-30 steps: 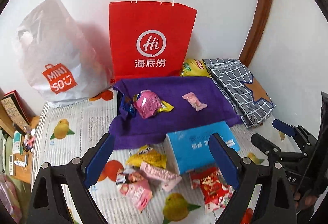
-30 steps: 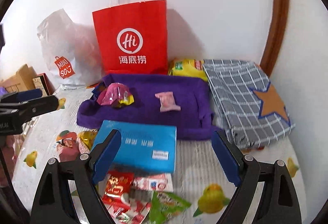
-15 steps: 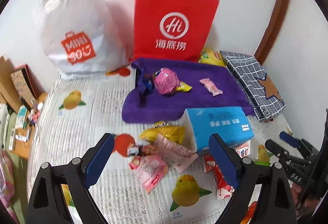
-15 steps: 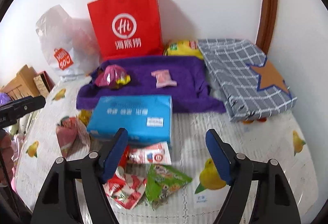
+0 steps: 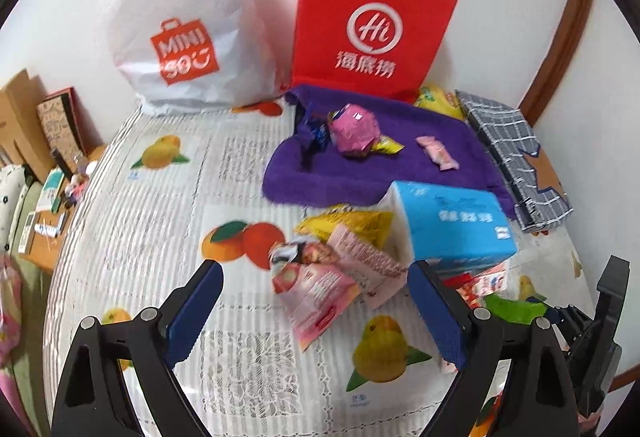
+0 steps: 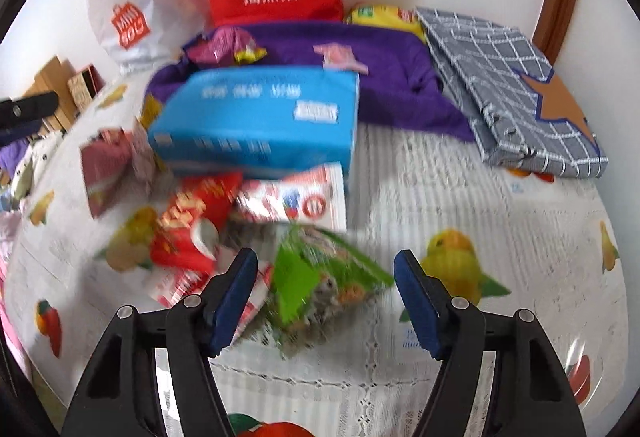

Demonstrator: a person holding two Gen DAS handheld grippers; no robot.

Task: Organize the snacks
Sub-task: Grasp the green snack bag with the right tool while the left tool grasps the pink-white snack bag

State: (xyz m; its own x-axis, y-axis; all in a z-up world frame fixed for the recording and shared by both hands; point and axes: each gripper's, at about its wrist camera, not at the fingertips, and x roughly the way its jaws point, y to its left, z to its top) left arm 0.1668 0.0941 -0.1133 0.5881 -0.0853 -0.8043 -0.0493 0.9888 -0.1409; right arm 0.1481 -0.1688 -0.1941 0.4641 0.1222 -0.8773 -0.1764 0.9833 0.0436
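Green packet (image 6: 320, 277) lies on our fruit-print cloth (image 6: 460, 197), between the right gripper (image 6: 324, 293) fingers, which have just been closing but do not touch it. Our left gripper (image 5: 316, 313) is spread wide over pink packets (image 5: 320, 285) beside the blue box (image 5: 456, 225), holding nothing.

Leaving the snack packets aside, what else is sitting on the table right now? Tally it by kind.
Bags: 2 (white plastic shopping bag, red paper carrier bag)
Cloths: 2 (purple towel, folded grey checked cloth with a star)
Boxes: 1 (light blue rectangular box)
Total: 5
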